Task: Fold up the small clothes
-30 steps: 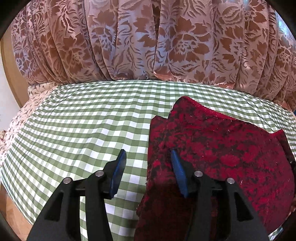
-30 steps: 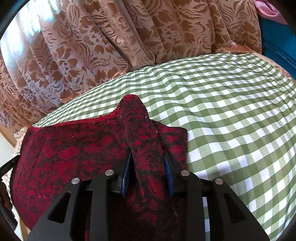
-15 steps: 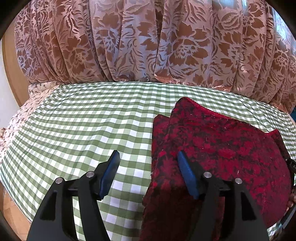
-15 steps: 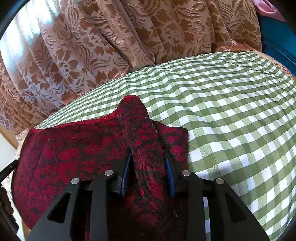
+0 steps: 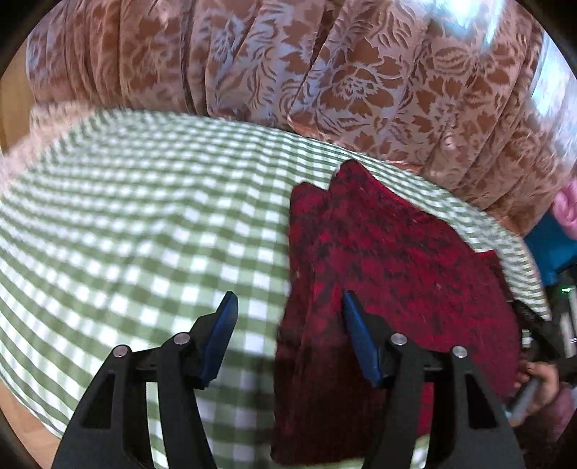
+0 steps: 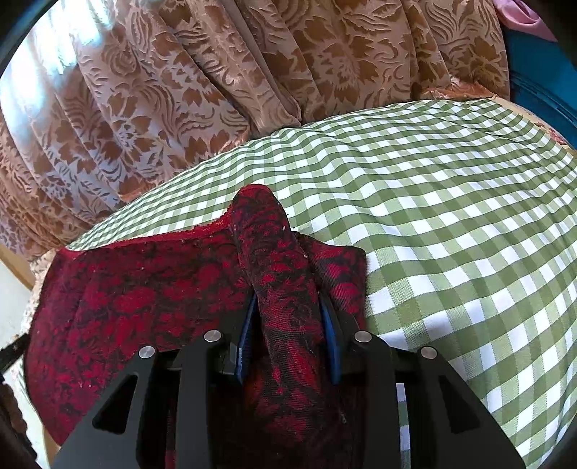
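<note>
A dark red and black patterned garment (image 5: 396, 259) lies folded on the green-and-white checked tablecloth (image 5: 144, 216). My left gripper (image 5: 288, 299) hovers over the garment's left edge, and that edge runs between its blue pads. The jaws are closing, but the pads do not press the cloth. In the right wrist view, my right gripper (image 6: 287, 303) is shut on a raised fold of the same garment (image 6: 144, 288). That fold stands up as a ridge between the pads, above the cloth (image 6: 450, 216).
A brown floral curtain (image 5: 324, 72) hangs close behind the table's far edge (image 6: 216, 72). A person's hand (image 5: 541, 378) shows at the garment's right side. Blue (image 6: 533, 72) and pink (image 6: 523, 14) items sit at the far right.
The left gripper has shifted and rolled, so the table now looks tilted, and its view is blurred. Its jaws widened, then narrowed a little. The right gripper and its fold stayed still.
</note>
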Demonstrator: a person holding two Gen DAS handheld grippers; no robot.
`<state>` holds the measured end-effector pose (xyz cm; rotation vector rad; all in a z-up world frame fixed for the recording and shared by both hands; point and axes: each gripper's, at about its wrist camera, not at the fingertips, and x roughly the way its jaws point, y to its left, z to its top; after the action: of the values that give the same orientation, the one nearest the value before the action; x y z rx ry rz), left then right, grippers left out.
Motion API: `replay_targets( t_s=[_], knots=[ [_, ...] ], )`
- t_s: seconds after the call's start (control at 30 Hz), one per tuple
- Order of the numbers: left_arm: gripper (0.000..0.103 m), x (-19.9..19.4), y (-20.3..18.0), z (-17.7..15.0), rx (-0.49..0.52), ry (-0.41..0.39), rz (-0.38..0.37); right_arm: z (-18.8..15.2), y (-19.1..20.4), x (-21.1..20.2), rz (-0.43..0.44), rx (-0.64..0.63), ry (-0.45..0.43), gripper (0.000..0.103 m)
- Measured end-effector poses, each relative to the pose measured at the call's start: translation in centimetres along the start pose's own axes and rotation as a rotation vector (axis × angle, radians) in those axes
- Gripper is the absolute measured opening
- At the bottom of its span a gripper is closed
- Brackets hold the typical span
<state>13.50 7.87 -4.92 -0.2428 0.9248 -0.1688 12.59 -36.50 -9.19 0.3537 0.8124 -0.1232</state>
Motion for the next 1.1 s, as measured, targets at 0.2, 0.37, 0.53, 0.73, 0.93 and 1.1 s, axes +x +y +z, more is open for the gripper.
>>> replay_targets(
  t_s=[0.2, 0.37, 0.53, 0.73, 0.93, 1.1],
  knots=[
    [0.013, 0.3, -0.2, -2.4, 0.024, 0.047, -0.092, 0.2, 0.2, 0.2, 0.007, 0.002, 0.017, 0.034],
    [0.012, 0.5, 0.1, -4.5, 0.04, 0.096, -0.045, 0.3, -0.8, 1.0, 0.061, 0.02, 0.044, 0.036],
    [0.042, -0.4, 0.9, -4.2, -0.044, 0.073, -0.023, 0.2, -1.0, 0.7, 0.086, 0.048, 0.046, 0.039],
    [0.047, -4.3, -0.9, -2.5, -0.013, -0.077, -0.026, 0.2, -1.0, -2.5, 0.079, 0.086, 0.071, 0.081],
    [0.047, -4.8, -5.7, -3.2, 0.187, -0.092, -0.042, -4.0, -1.0, -7.0, 0.066, -0.042, 0.104, 0.081],
    [0.047, -1.8, -7.6, -5.4, 0.28, 0.031, 0.022, -7.9, -0.6, -8.7, -0.035, -0.194, 0.162, 0.026]
  ],
)
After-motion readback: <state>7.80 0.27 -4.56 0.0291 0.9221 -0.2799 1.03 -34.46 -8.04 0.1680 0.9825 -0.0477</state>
